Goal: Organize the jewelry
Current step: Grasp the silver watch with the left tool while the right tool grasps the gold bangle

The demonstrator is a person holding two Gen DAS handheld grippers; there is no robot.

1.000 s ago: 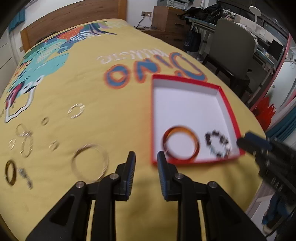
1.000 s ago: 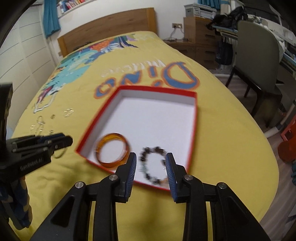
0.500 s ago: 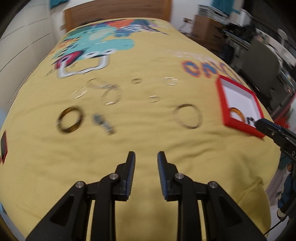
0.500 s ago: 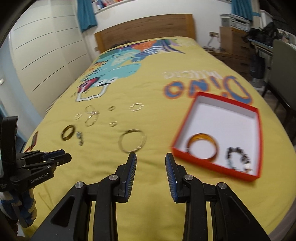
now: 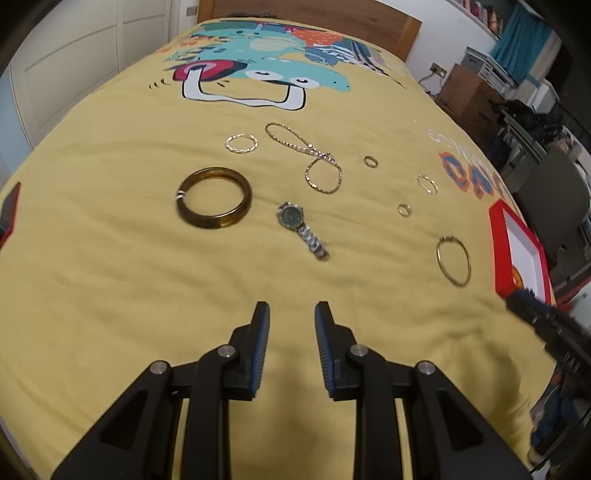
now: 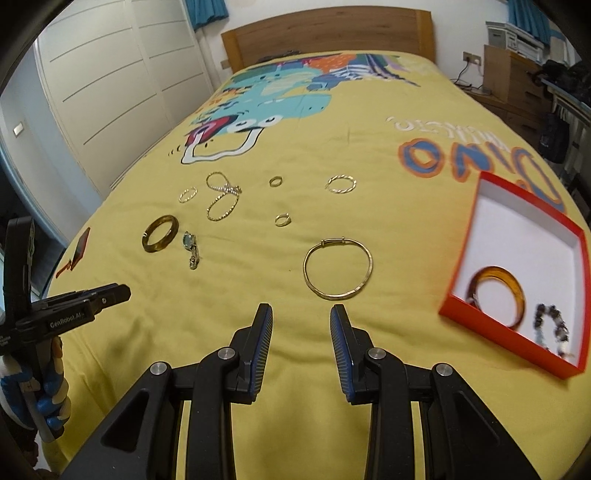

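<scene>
Loose jewelry lies on a yellow bedspread. In the left wrist view a wristwatch, a brown bangle and gold chains lie ahead of my open, empty left gripper. A thin gold bangle lies just ahead of my open, empty right gripper; it also shows in the left wrist view. A red box at the right holds an amber bangle and a beaded bracelet.
Small gold rings and a twisted ring are scattered mid-bed. A red box lid sits at the bed's left edge. A wardrobe stands left, a wooden headboard behind, and furniture right.
Both grippers swung left, away from the red box, and now face the scattered jewelry. The left gripper faces the watch and the right faces the gold bangle. Both stayed open.
</scene>
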